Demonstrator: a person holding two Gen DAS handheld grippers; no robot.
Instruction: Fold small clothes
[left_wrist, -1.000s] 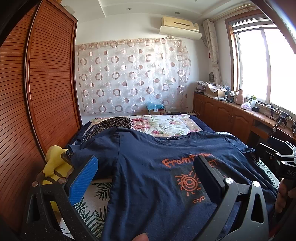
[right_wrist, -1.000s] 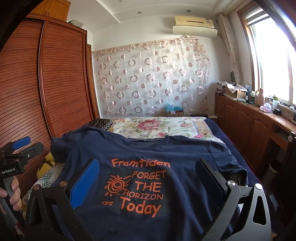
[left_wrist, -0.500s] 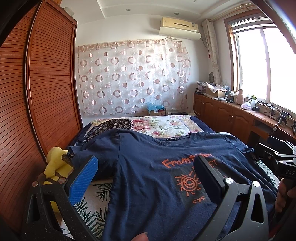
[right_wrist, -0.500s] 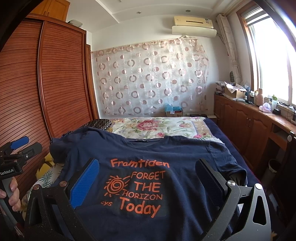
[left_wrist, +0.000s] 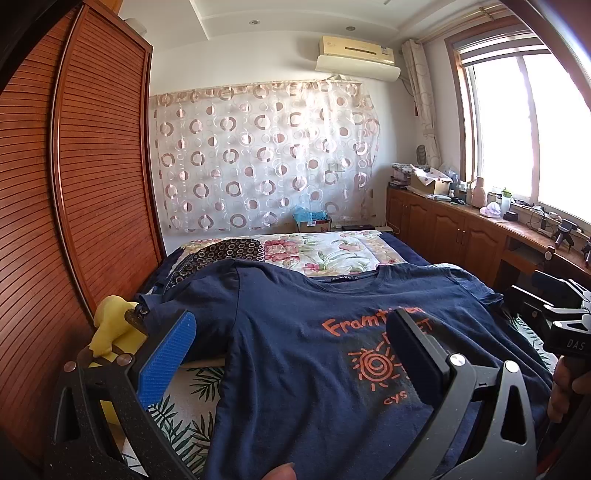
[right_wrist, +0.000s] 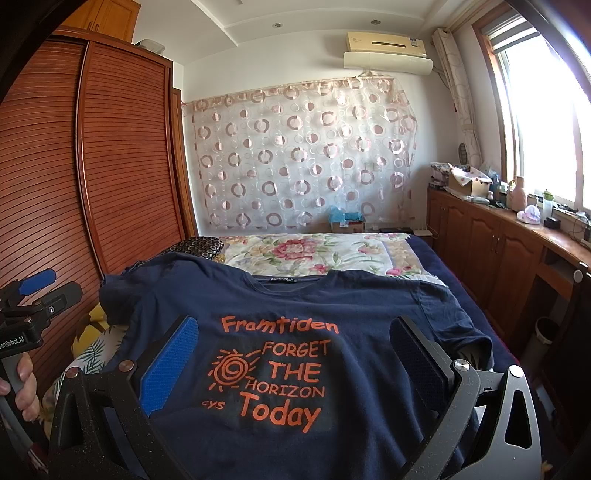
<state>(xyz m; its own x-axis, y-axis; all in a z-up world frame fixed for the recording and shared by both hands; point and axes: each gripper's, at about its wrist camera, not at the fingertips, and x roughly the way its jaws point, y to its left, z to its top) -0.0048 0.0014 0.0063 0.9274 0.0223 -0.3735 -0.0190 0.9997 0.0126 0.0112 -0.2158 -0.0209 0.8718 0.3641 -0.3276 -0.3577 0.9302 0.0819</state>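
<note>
A navy T-shirt (left_wrist: 303, 332) (right_wrist: 295, 295) with orange print lies spread face up on the bed, collar toward the far end. My left gripper (left_wrist: 291, 339) hovers open over the shirt's left half, near its left sleeve, nothing between its fingers. My right gripper (right_wrist: 295, 343) hovers open above the printed chest, also holding nothing. In the left wrist view the right gripper's body (left_wrist: 554, 314) shows at the right edge. The left gripper's body (right_wrist: 33, 295) appears at the left edge of the right wrist view, held by a hand.
The bed (right_wrist: 317, 251) carries a floral sheet and a dark patterned pillow (left_wrist: 221, 251). A yellow soft toy (left_wrist: 110, 328) sits at the bed's left edge by the wooden wardrobe (left_wrist: 85, 184). Cabinets (right_wrist: 498, 251) with clutter line the right wall under the window.
Almost nothing has changed; both grippers have stayed open over the shirt with only a slight drift of view.
</note>
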